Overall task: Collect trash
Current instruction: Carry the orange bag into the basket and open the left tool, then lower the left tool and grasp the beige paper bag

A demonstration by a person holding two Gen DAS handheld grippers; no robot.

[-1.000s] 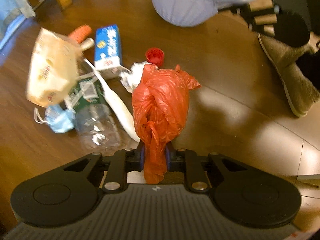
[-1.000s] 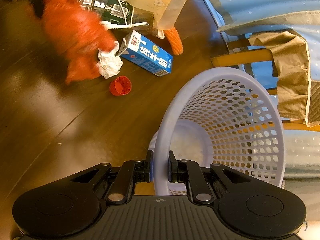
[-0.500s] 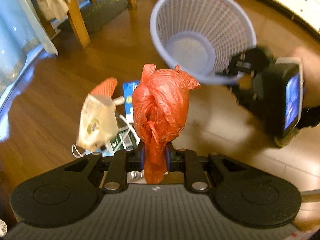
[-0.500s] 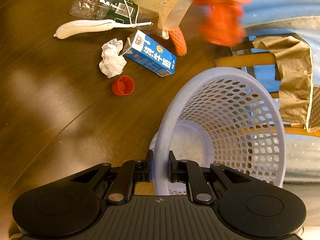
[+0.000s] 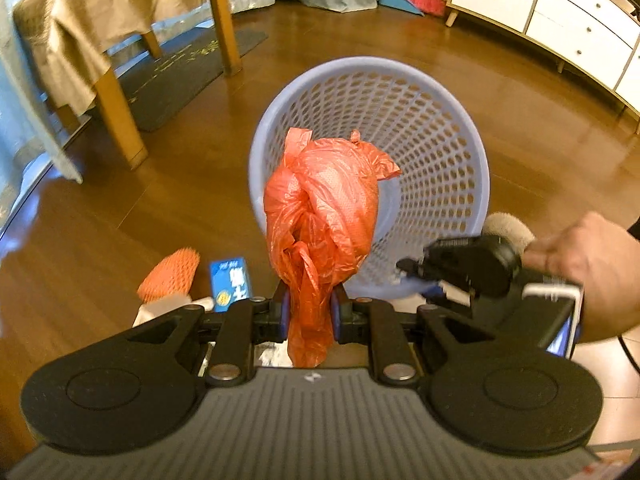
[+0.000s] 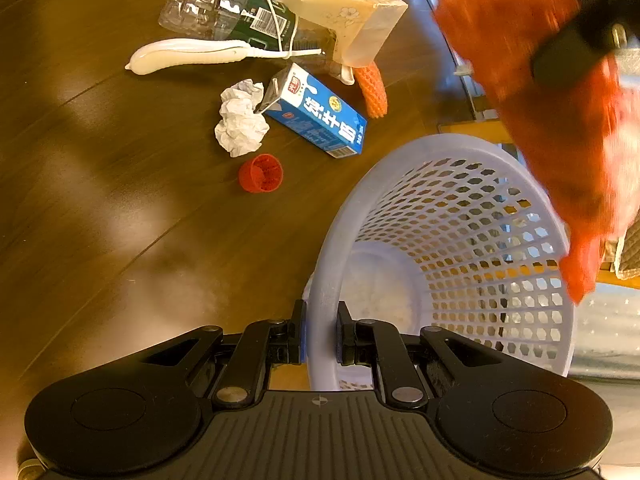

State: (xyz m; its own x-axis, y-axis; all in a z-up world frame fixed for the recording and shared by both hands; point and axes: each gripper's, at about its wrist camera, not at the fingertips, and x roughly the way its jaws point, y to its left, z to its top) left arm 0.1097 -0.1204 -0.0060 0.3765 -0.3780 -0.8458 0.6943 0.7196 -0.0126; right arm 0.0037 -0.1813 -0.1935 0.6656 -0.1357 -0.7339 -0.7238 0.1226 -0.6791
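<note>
Orange bag (image 5: 320,216) pinched in left claw (image 5: 308,312), before basket (image 5: 440,128).

A crumpled orange plastic bag (image 5: 320,216) hangs pinched in the left gripper (image 5: 307,312), in front of the tilted lavender mesh basket (image 5: 440,128), whose rim the right gripper (image 6: 320,336) clamps. On the floor lie a blue milk carton (image 6: 316,120), crumpled tissue (image 6: 240,124) and red cap (image 6: 261,173).

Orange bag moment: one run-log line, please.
left gripper: shut on orange bag | right gripper: shut on basket rim | bag at basket mouth, unreleased
</note>
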